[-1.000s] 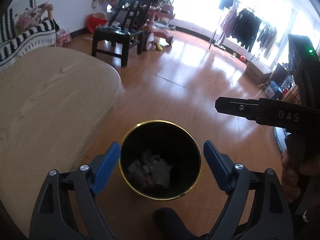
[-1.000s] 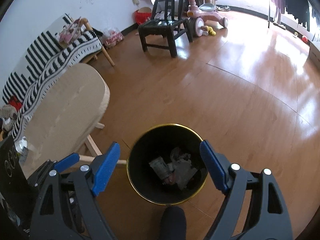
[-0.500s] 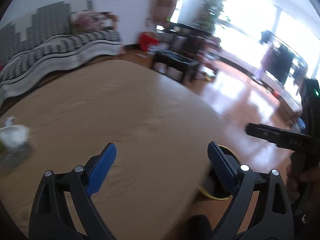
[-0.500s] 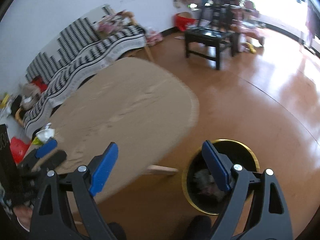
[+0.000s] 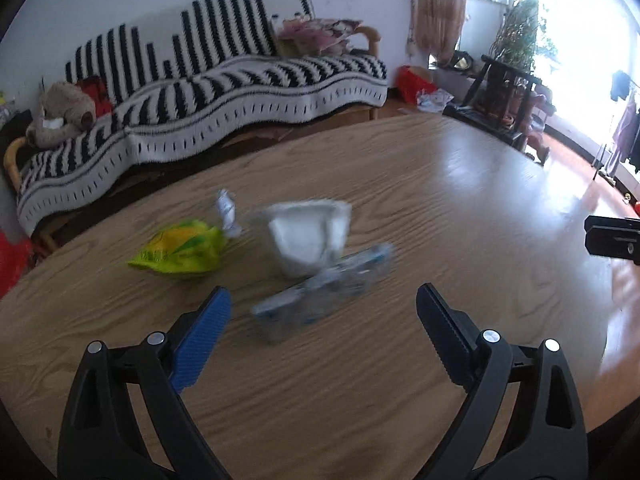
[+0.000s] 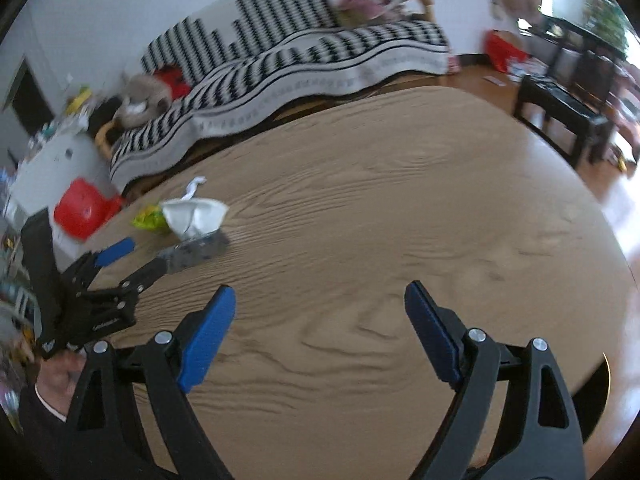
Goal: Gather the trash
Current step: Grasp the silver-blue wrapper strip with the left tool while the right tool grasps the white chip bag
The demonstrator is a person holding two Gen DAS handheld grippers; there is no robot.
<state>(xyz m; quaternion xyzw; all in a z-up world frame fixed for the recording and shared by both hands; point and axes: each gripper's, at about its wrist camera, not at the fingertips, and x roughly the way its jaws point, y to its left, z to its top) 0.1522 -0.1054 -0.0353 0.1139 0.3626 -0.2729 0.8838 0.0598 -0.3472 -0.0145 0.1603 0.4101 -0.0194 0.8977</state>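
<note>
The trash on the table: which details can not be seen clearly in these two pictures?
- Clear blue-printed wrapper, left wrist view: motion blur makes its print unreadable.
- White cup-like piece, both views: blurred; contents unclear.
- Green-yellow bag, right wrist view: partly hidden behind the white piece.
- Trash bin, right wrist view: only a dark sliver with a gold rim shows past the table edge.

The counter (image 5: 460, 208) is pale wood with dark wavy grain. On it lie a yellow-green wrapper (image 5: 180, 250), a white crumpled cup (image 5: 306, 236) and a clear blue-printed packet (image 5: 320, 296). The far sofa (image 5: 224, 92) wears black-and-white stripes. Both tools have blue pads (image 5: 202, 334) on black arms.
</note>
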